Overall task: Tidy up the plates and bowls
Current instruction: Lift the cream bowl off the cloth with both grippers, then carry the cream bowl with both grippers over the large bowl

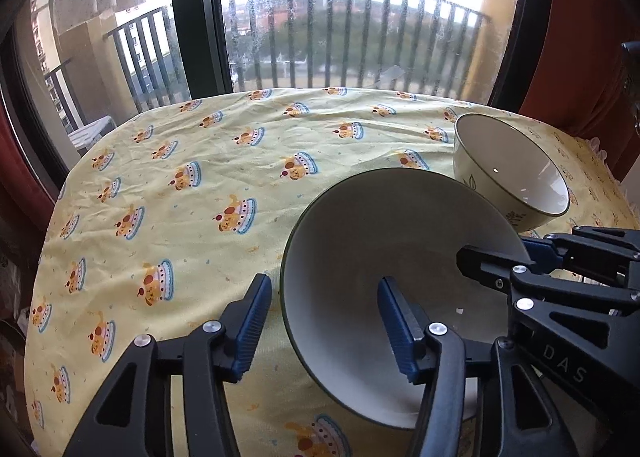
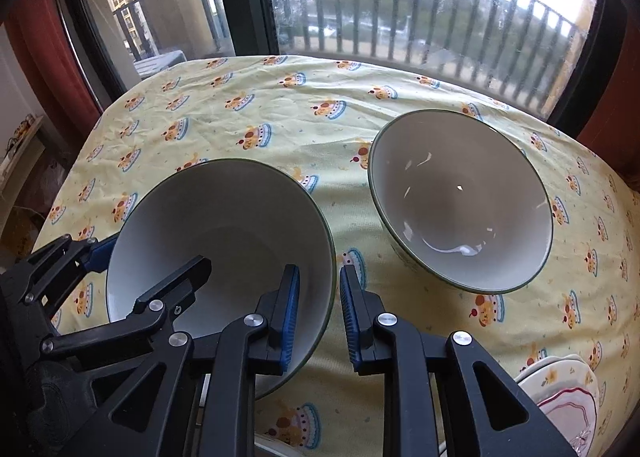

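The near bowl (image 1: pixel 384 265) sits on the yellow cloth (image 1: pixel 180 185) tipped, its mouth facing up and towards the left gripper (image 1: pixel 324 321). That gripper's jaws stand spread with the bowl's left rim between them — one pad outside the wall, the other inside the hollow, neither pressing. The right gripper (image 2: pixel 320 317) straddles the opposite rim: one blue pad inside the bowl (image 2: pixel 220 249), one outside, drawn close about the wall, though whether they pinch it I cannot tell. A second bowl (image 2: pixel 460 201) stands upright beyond and to the right of the right jaws, apart from the first, mouth up. Plates (image 2: pixel 560 389) lie stacked at the lower right of those jaws — partly hidden by the finger.
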